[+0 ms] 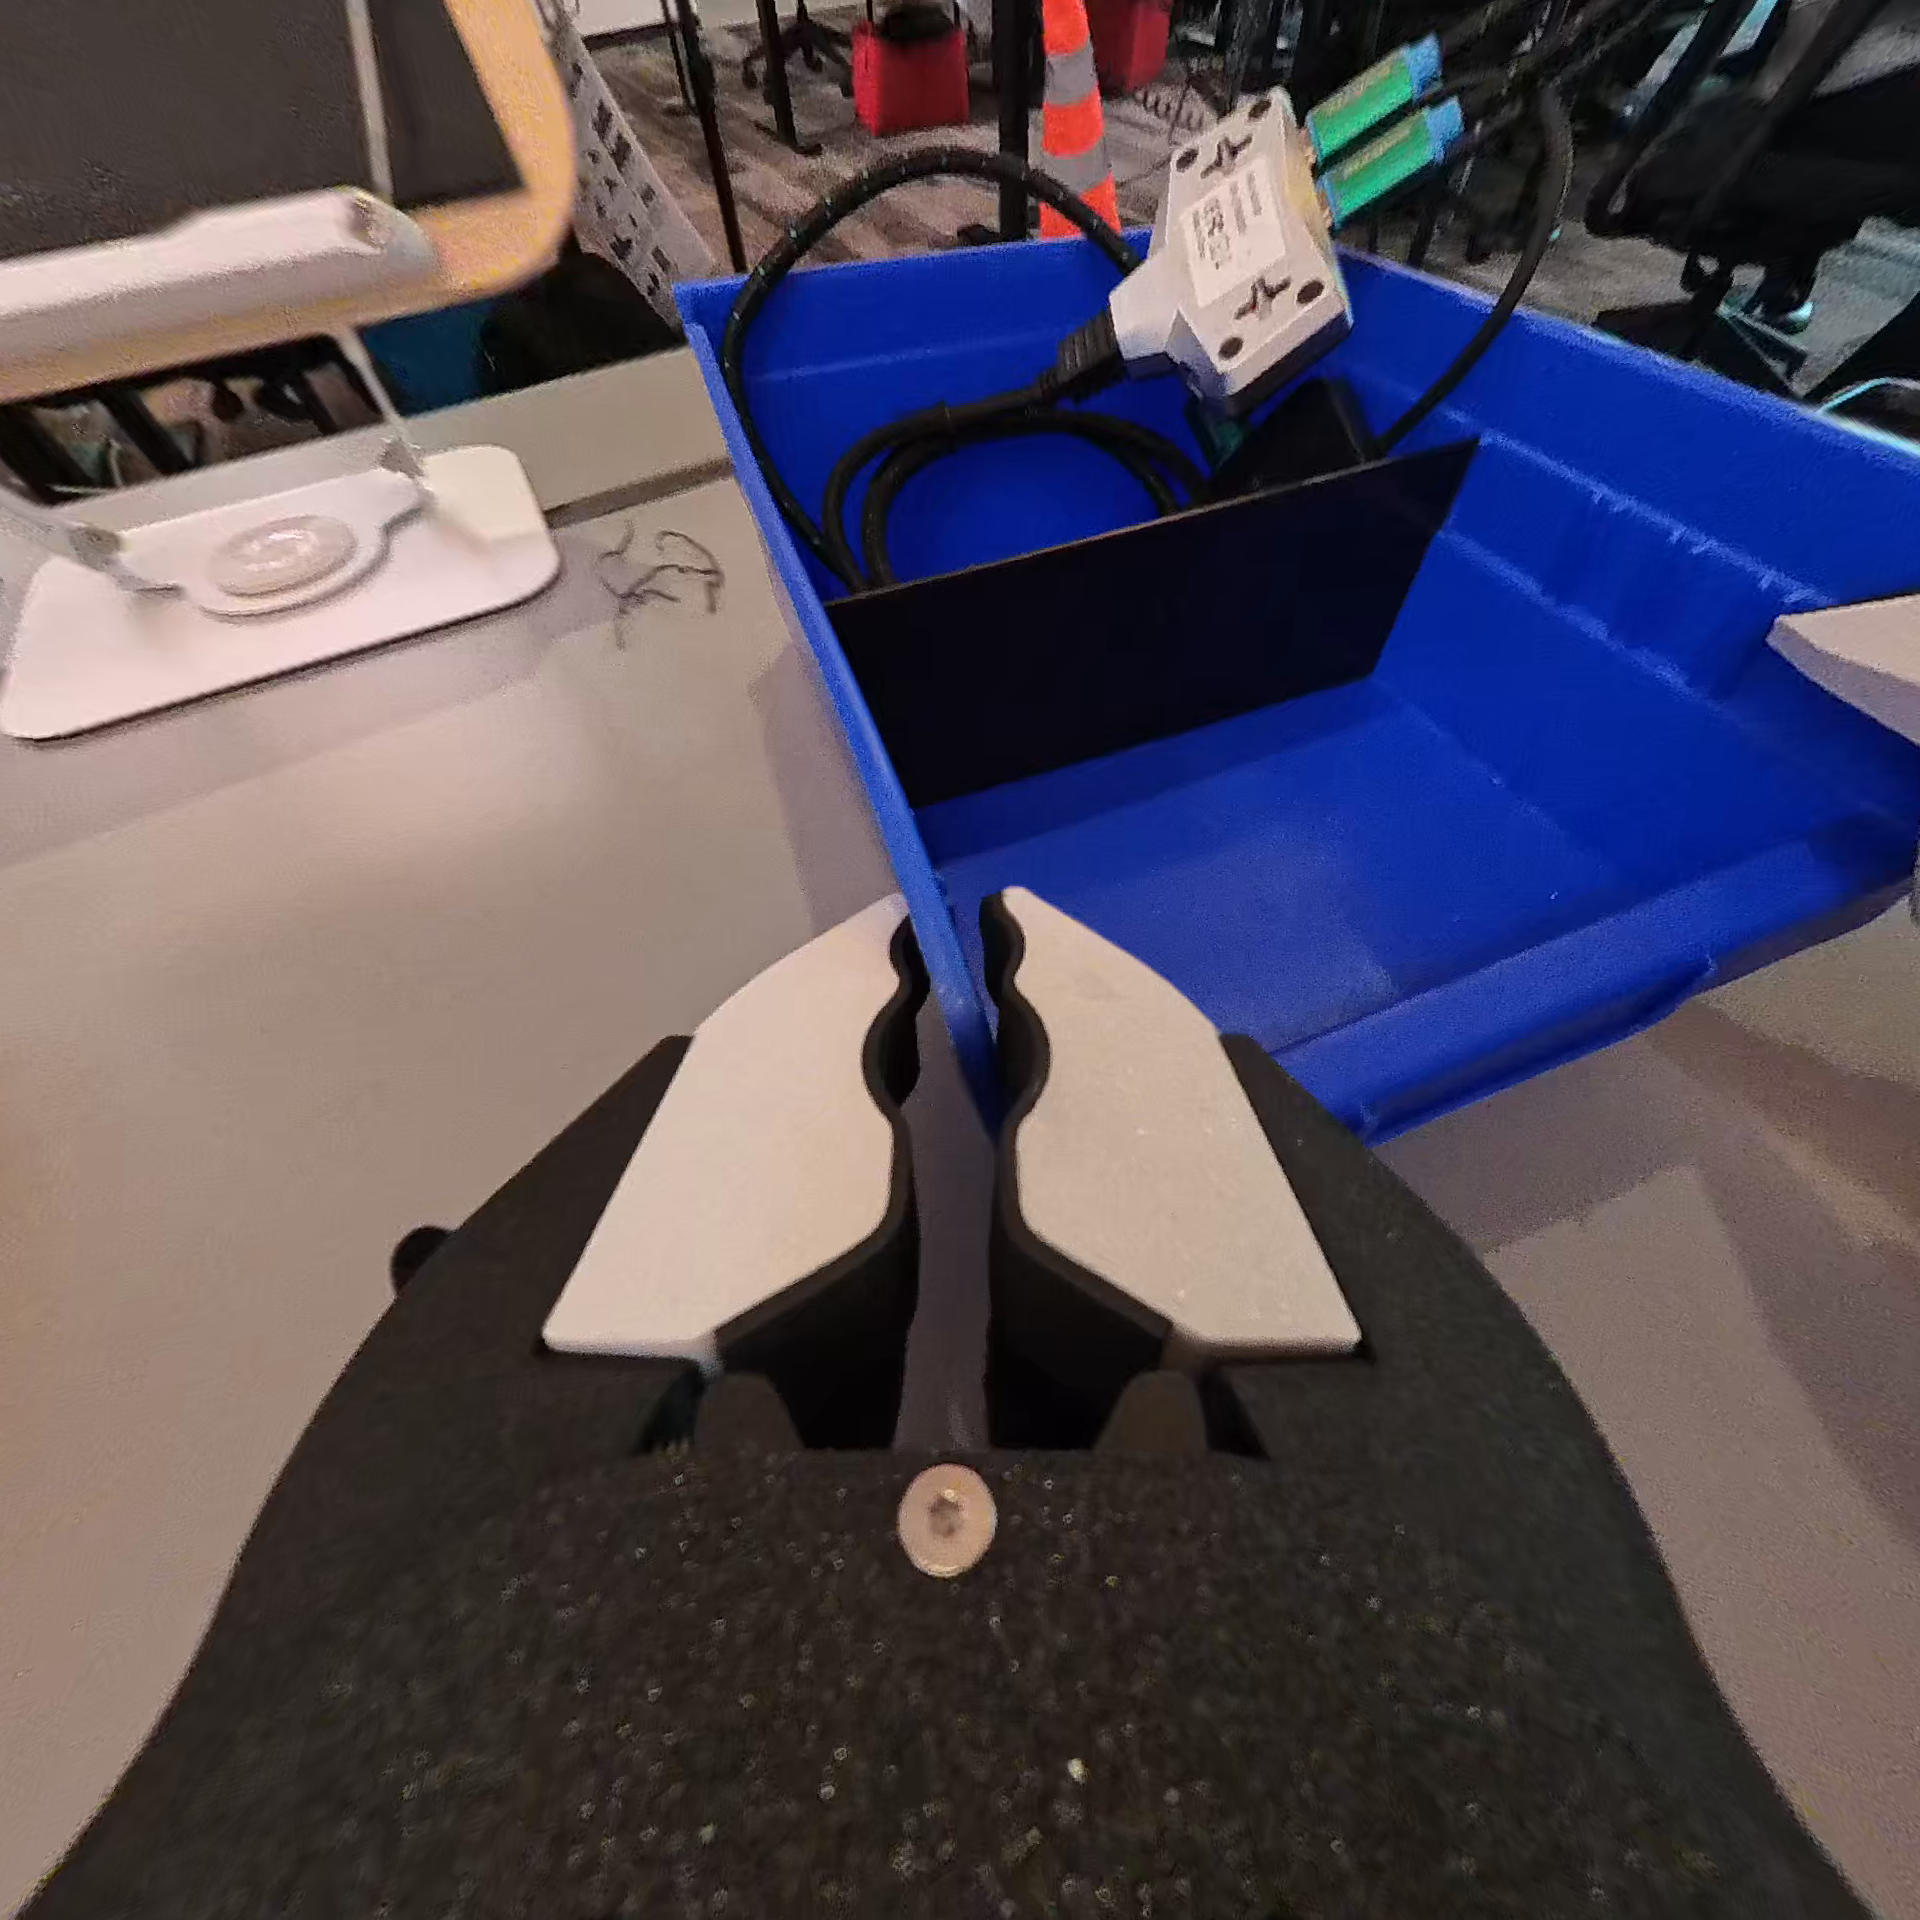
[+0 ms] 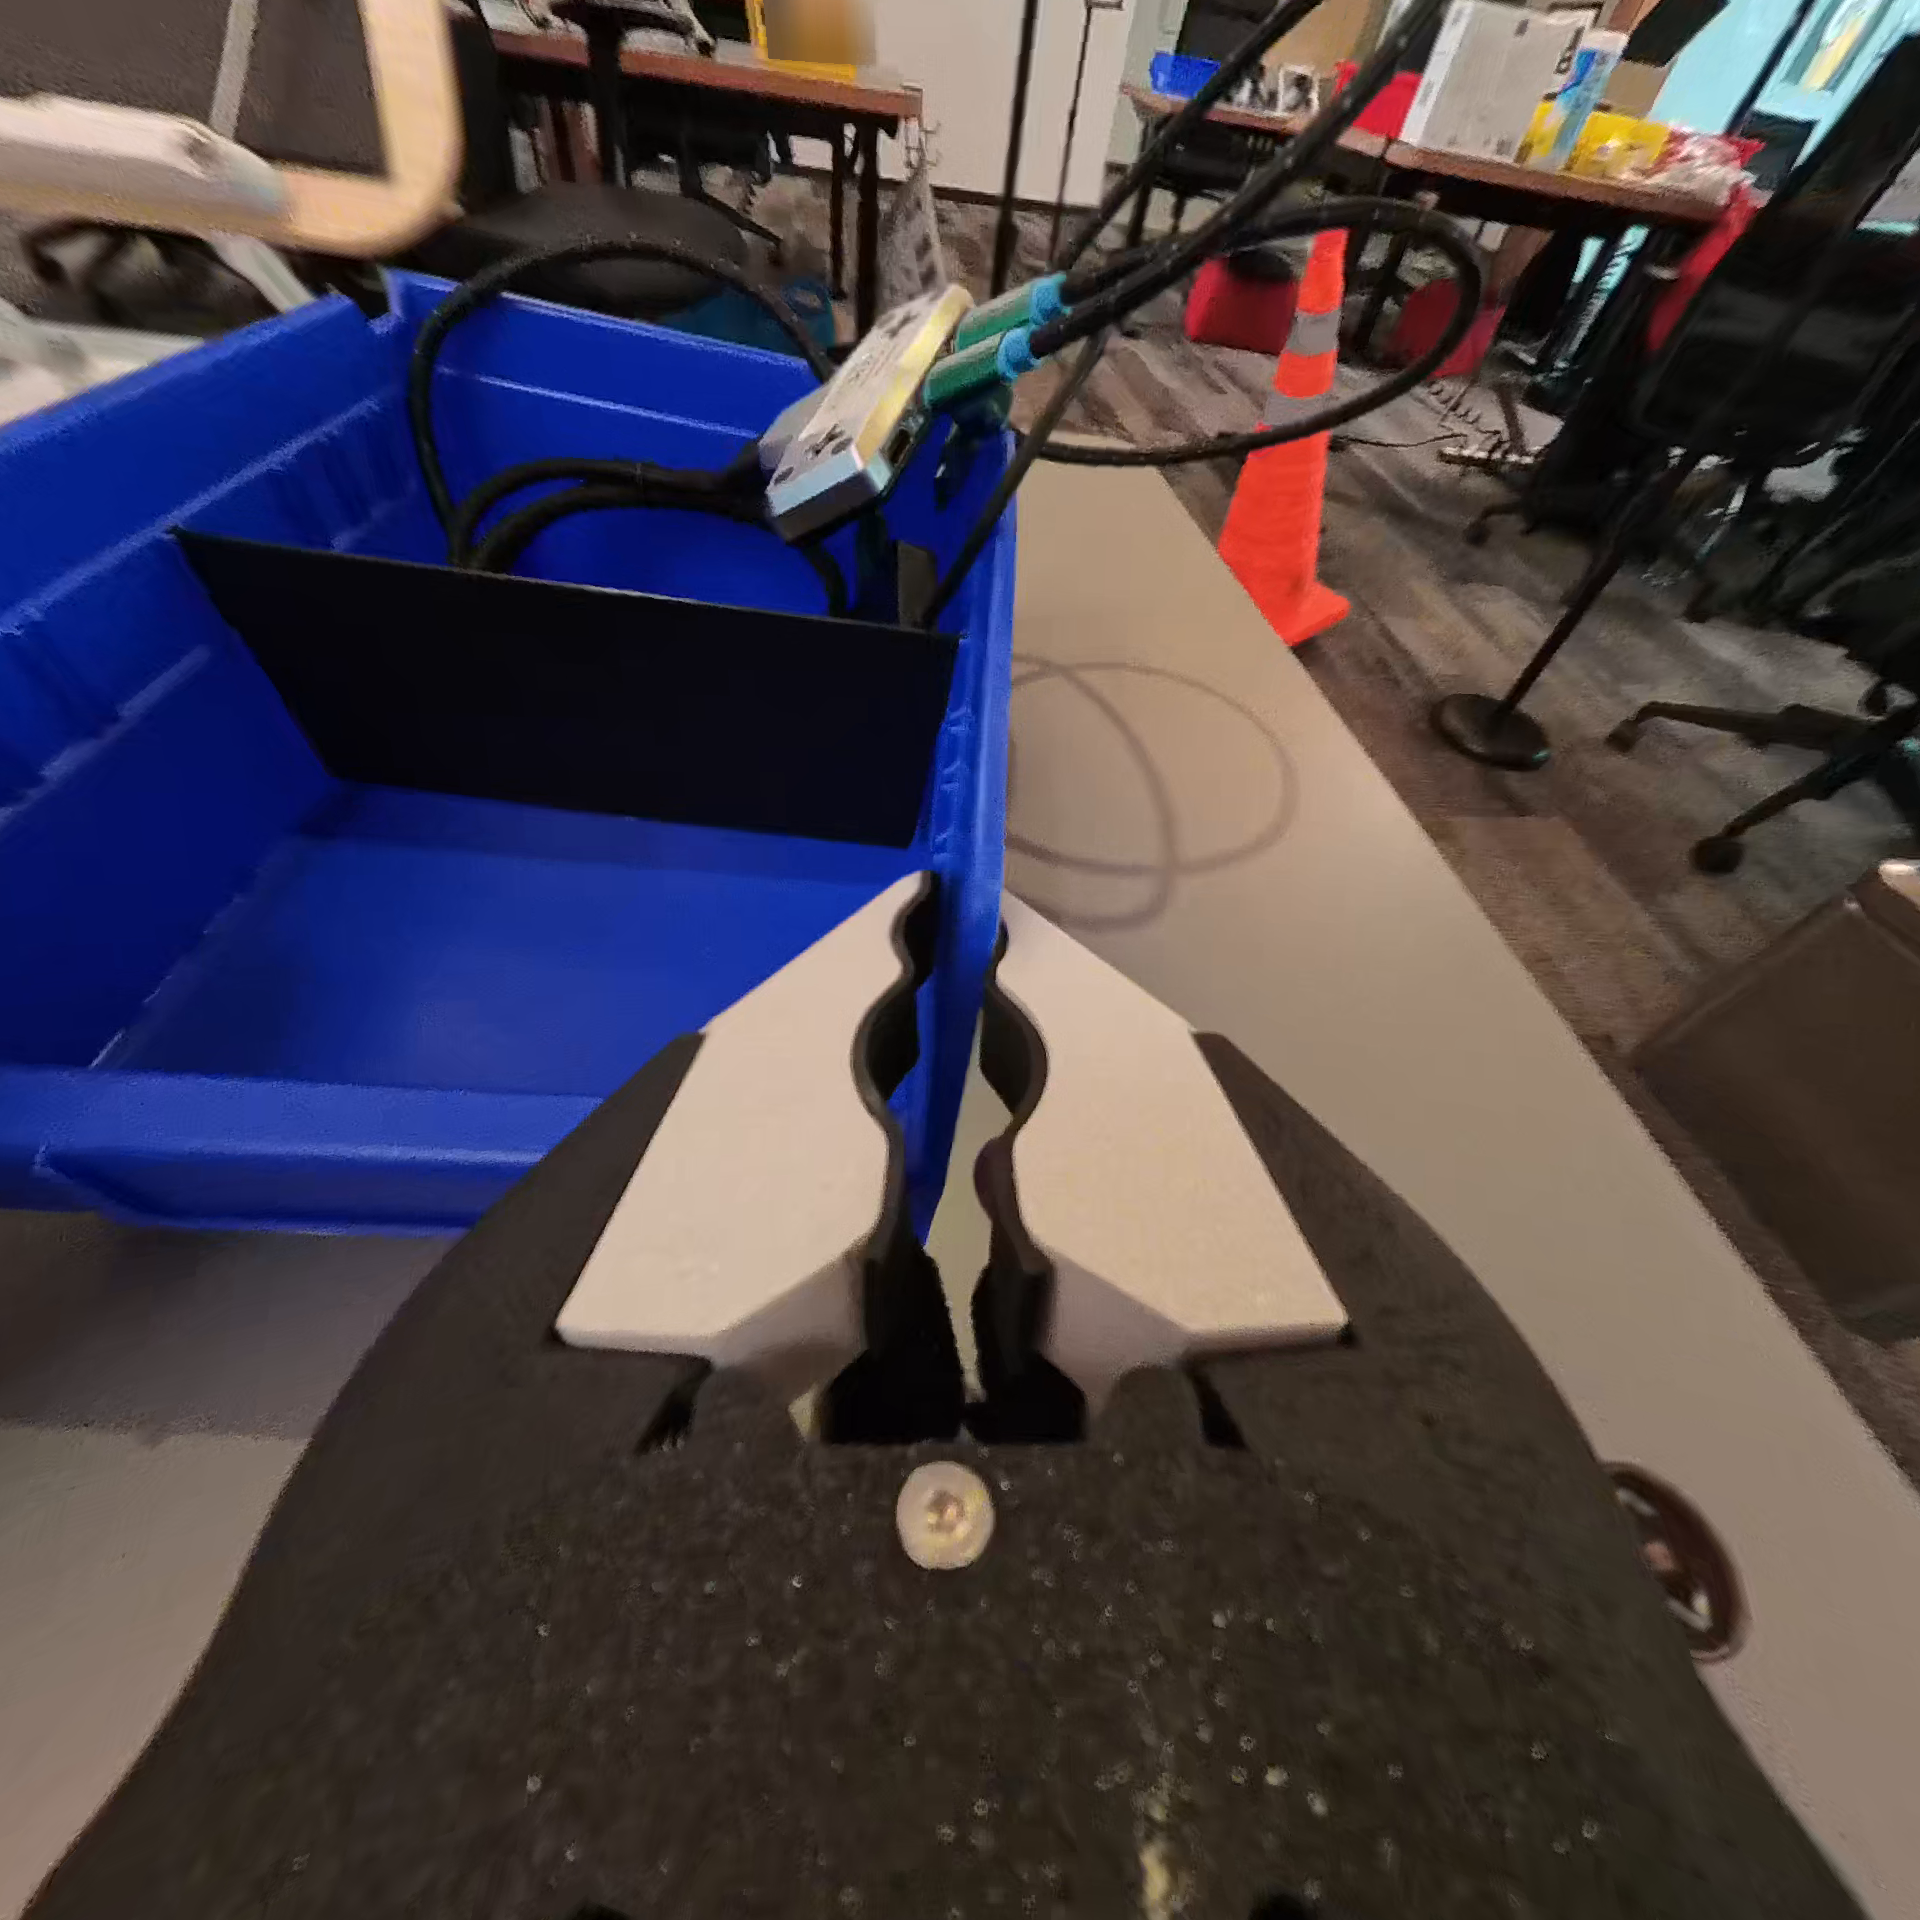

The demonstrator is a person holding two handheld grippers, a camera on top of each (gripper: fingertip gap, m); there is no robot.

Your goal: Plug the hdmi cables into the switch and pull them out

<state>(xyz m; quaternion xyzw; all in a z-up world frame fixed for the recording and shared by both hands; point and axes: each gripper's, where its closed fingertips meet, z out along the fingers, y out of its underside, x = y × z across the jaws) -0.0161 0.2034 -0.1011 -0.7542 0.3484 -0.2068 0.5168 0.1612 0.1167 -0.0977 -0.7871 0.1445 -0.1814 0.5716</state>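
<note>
A grey HDMI switch (image 1: 1236, 260) leans over the far rim of a blue bin (image 1: 1403, 935), with two green-bodied HDMI plugs (image 1: 1382, 135) seated in its upper end. A black cable (image 1: 997, 457) leaves its lower end and coils in the bin's back compartment, behind a black divider (image 1: 1143, 644). My left gripper (image 1: 951, 914) is shut on the bin's left wall near the front corner. My right gripper (image 2: 961, 904) is shut on the bin's right wall (image 2: 971, 727). The switch (image 2: 862, 416) and plugs (image 2: 987, 343) also show in the right wrist view. The bin's front compartment holds nothing.
A white monitor stand (image 1: 281, 582) sits on the grey table at the left, with small wire scraps (image 1: 655, 582) beside it. A thin grey cable loop (image 2: 1143, 790) lies right of the bin. Past the table's right edge are an orange cone (image 2: 1288, 447), chairs and stands. My hands' fingertips stand some 20 cm from each other.
</note>
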